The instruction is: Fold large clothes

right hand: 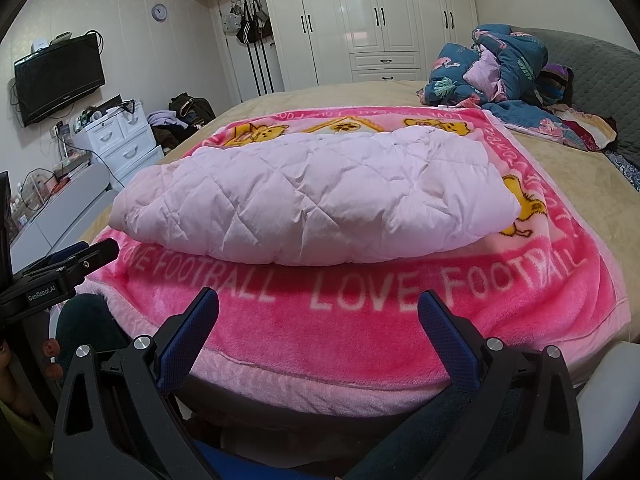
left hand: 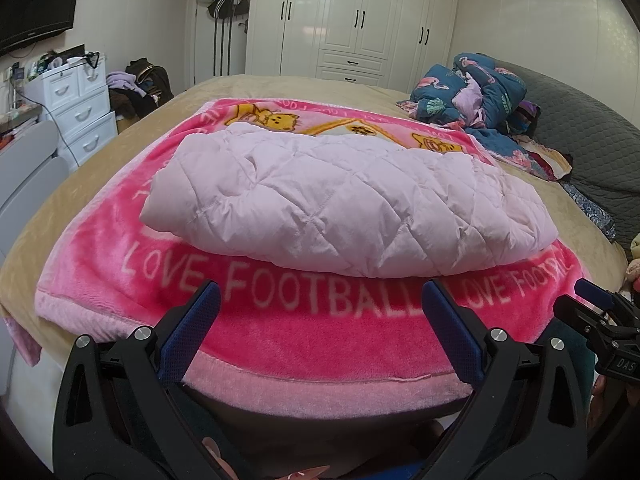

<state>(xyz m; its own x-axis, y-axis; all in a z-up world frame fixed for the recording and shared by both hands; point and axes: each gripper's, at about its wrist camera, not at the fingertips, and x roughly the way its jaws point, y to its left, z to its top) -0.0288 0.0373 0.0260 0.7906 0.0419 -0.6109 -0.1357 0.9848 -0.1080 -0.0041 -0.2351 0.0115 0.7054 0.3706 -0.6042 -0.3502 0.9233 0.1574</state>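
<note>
- Two grippers, both spread wide and holding nothing: the left gripper [left hand: 320, 300] and right gripper [right hand: 318, 308] hang just off the near edge of the bed [left hand: 280, 84], side by side.
- The pale pink quilted jacket [left hand: 340, 200] lies in a puffy rectangular bundle in the middle of the pink "LOVE FOOTBALL" fleece blanket [left hand: 300, 344], which covers the near half of the bed. It looks already folded at least once; I can't tell where the sleeves or collar ended up.
- My guess at the step in hand: either one more fold to halve the bundle, or just squaring it up.
- How I'd do it well: grab the two near corners of the jacket only, one per gripper, and pinch deep enough to catch all the layers. Puffy padding slips out of a shallow bite.
- Keep the fingers off the fleece underneath, or the blanket comes up with it.
- Lift both corners level and lay them over toward the far edge together, then press down so the trapped air doesn't spring it open.
- The crumpled blue flamingo-print quilt [left hand: 472, 88] at the far right corner is well apart, no obstacle.
</note>
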